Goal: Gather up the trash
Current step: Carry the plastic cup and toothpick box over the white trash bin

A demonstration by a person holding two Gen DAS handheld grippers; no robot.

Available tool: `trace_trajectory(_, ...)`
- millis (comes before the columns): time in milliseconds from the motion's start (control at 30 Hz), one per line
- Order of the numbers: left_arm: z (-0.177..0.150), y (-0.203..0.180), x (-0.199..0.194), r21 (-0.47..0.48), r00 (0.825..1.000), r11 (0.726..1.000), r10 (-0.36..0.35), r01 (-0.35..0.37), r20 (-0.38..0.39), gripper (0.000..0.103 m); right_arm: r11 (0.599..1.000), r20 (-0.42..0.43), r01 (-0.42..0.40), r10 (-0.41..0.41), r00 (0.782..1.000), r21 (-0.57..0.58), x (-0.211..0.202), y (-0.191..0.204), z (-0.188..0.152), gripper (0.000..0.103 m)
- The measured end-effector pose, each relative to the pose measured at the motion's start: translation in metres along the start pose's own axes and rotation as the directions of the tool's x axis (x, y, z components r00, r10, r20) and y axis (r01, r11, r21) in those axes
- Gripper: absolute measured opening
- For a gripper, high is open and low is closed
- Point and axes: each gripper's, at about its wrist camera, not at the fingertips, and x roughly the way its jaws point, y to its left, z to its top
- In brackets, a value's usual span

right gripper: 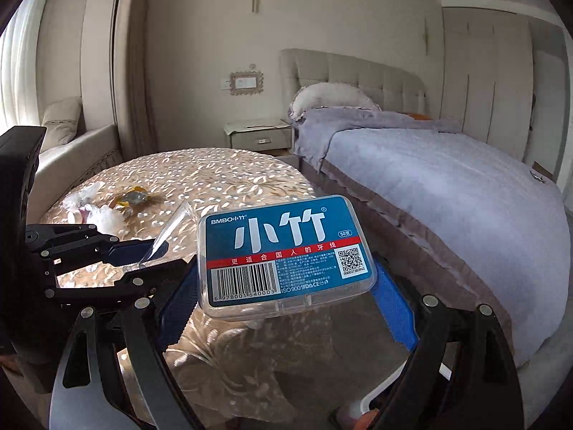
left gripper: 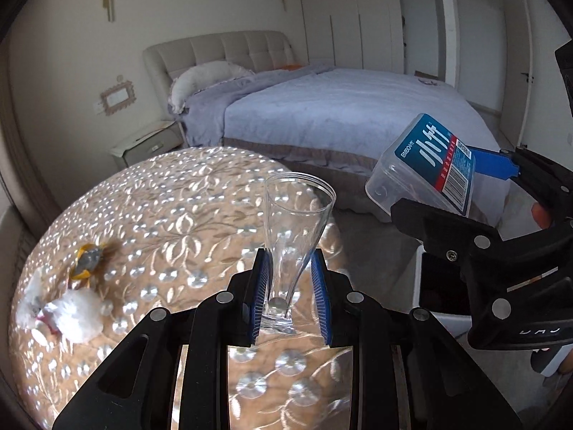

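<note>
My left gripper (left gripper: 290, 297) is shut on a clear plastic cup (left gripper: 293, 236), holding it upright by its narrow lower part above the round table (left gripper: 172, 193). My right gripper (right gripper: 286, 297) is shut on a clear floss-pick box with a blue label (right gripper: 286, 254), held in the air off the table's edge. The box also shows in the left wrist view (left gripper: 429, 168), above a white trash bin (left gripper: 440, 304) with a dark inside. Crumpled white tissue (left gripper: 68, 313) and a yellow-grey wrapper (left gripper: 87, 259) lie on the table's left side.
The table has a gold embossed cloth. A bed (left gripper: 340, 114) with a lavender cover stands beyond it, a nightstand (left gripper: 147, 143) beside the headboard. A beige sofa (right gripper: 68, 143) is at the table's left. Grey floor lies between table and bed.
</note>
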Motion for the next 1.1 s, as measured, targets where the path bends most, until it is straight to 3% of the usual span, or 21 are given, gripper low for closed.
trace_trajectory(367, 0.017, -0.082, 0.030, 0.134, 0.995, 0.987, -0.087, 0.092, -0.039, 0.024, 0.986, -0.017, 0.118, -0.117, 0.993, 0.121, -0.019, -0.067, -0.034, 0.088)
trace_trajectory(900, 0.016, -0.185, 0.079, 0.267, 0.972, 0.938, -0.188, 0.220, -0.139, 0.024, 0.934, -0.094, 0.252, -0.236, 0.967, 0.253, -0.021, -0.144, -0.087, 0.088)
trace_trajectory(1100, 0.013, -0.220, 0.111, 0.291, 0.950, 0.912, -0.236, 0.289, -0.203, 0.024, 0.909, -0.151, 0.319, -0.287, 0.946, 0.269, -0.014, -0.171, -0.111, 0.088)
